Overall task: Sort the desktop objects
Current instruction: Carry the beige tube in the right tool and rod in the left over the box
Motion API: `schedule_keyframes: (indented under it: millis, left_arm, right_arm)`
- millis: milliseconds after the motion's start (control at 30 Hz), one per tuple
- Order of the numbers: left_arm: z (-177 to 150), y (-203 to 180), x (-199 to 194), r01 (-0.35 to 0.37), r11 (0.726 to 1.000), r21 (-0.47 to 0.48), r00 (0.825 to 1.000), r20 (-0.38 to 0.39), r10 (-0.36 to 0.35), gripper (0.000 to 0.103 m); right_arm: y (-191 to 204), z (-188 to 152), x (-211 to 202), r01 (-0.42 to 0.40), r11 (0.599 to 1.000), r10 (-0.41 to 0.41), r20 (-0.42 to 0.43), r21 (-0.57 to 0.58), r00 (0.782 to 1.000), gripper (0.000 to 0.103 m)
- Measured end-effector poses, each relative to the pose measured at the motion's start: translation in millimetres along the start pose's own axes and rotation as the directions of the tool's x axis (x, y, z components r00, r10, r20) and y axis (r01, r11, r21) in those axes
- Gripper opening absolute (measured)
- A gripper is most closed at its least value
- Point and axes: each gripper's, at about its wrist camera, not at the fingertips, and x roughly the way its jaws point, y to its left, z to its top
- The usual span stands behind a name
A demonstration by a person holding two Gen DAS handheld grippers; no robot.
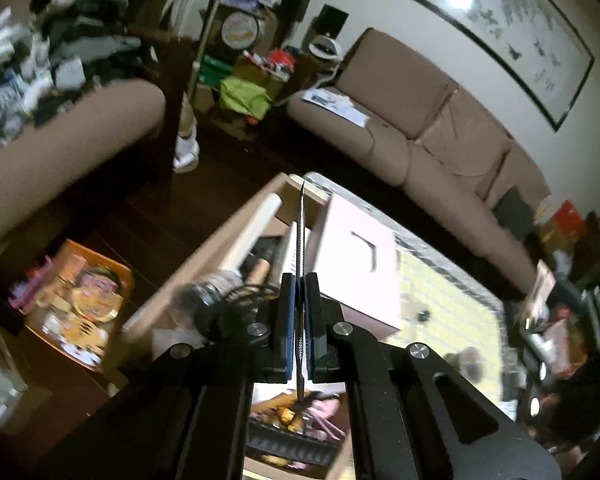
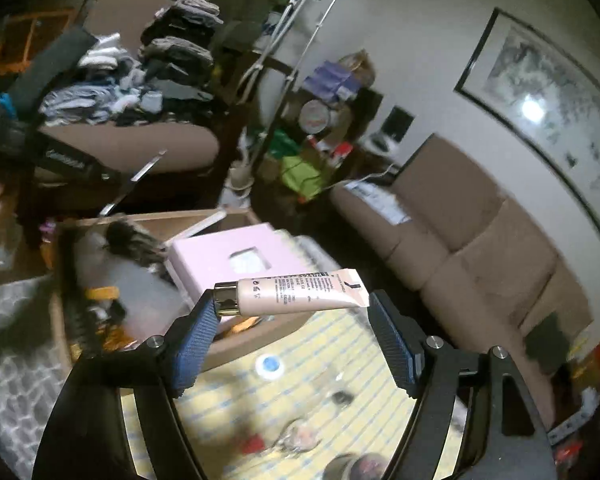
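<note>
My left gripper [image 1: 300, 278] is shut on a thin metal tool [image 1: 301, 232] that sticks straight out past its fingertips, above a wooden box [image 1: 204, 268] of loose items. The right wrist view shows the same tool [image 2: 140, 176] at the left, above the wooden box [image 2: 240, 214]. My right gripper [image 2: 292, 298] grips a beige tube [image 2: 300, 290] with a gold cap endwise between its fingertips, crosswise and raised above the table [image 2: 340, 344]. A pink box [image 2: 220, 252] lies beside the wooden box.
On the yellow checked cloth lie a small blue-and-white lid [image 2: 269, 366], a small dark item [image 2: 342, 398] and a red piece [image 2: 254, 442]. A brown sofa [image 1: 440, 128] stands beyond the table. An orange box [image 1: 80, 300] sits on the dark floor.
</note>
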Motion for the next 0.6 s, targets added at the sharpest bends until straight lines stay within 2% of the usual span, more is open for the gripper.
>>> schedule_keyframes:
  millis: [67, 100, 233, 300, 367, 433, 533, 600]
  left_arm:
    - [0.9, -2.9, -2.4, -0.036, 0.999, 0.020, 0.999, 0.032, 0.035, 0.004]
    - [1.5, -5.0, -1.9, -0.056, 0.998, 0.032, 0.998, 0.044, 0.055, 0.004]
    - [6.0, -11.9, 11.6, -0.097, 0.993, 0.072, 0.994, 0.062, 0.093, 0.004]
    - [9.0, -10.7, 21.0, -0.092, 0.994, 0.059, 0.995, 0.048, 0.090, 0.004]
    - [13.3, -6.3, 30.5, -0.064, 0.998, 0.027, 0.997, 0.033, 0.063, 0.004]
    - [18.0, 4.3, 42.8, 0.004, 1.000, -0.027, 1.000, 0.007, -0.003, 0.004]
    - [17.3, 11.1, 55.5, -0.063, 0.998, -0.009, 0.998, -0.005, 0.063, 0.004]
    - [17.1, 11.9, 60.1, -0.081, 0.997, 0.014, 0.997, -0.002, 0.081, 0.004]
  right_arm:
    - [-5.5, 8.8, 15.8, 0.095, 0.993, -0.093, -0.030, 0.065, 0.995, 0.077]
    - [-10.0, 9.2, 16.8, 0.106, 0.989, -0.105, -0.012, 0.099, 0.994, 0.077]
    - [-24.0, 19.7, 27.5, 0.053, 0.955, -0.068, 0.042, 0.291, 0.997, 0.077]
    - [-21.6, 30.7, 35.4, 0.021, 0.943, -0.041, 0.055, 0.332, 0.998, 0.077]
    - [-15.1, 36.7, 45.1, -0.017, 0.937, -0.011, 0.079, 0.349, 0.997, 0.077]
    - [-11.9, 40.9, 55.3, -0.038, 0.937, 0.006, 0.094, 0.346, 0.996, 0.077]
    - [-10.5, 42.4, 64.2, -0.096, 0.922, 0.051, 0.128, 0.374, 0.990, 0.077]
    - [-12.2, 42.7, 68.6, -0.122, 0.905, 0.071, 0.140, 0.407, 0.988, 0.077]
